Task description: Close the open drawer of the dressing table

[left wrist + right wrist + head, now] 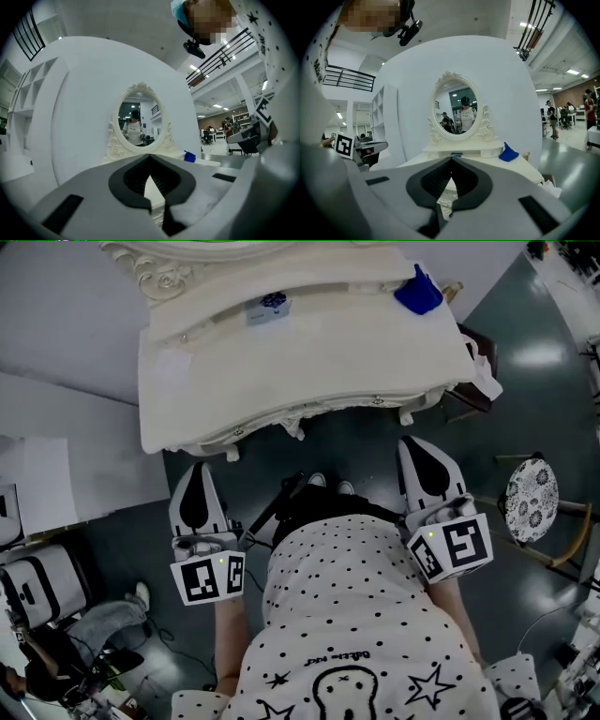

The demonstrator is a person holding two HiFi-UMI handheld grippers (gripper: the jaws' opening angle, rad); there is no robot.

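The cream dressing table (300, 352) stands right in front of me, its oval mirror (458, 108) at the back. Its front band with small knobs (377, 400) runs under the top's edge, and I cannot tell from above whether any drawer stands out. My left gripper (200, 468) hovers just short of the table's front left, jaws shut and empty. My right gripper (413, 442) is held near the front right, also shut with nothing in it. Both gripper views look level over the tabletop at the mirror, with the left gripper (150, 157) and the right gripper (452, 159) closed tip to tip.
A blue object (417, 292) lies on the table's back right. A stool with a patterned round seat (532, 500) stands to the right. A black and white case (37, 582) and a seated person (98, 624) are at the lower left. White boards (37, 484) lean at the left.
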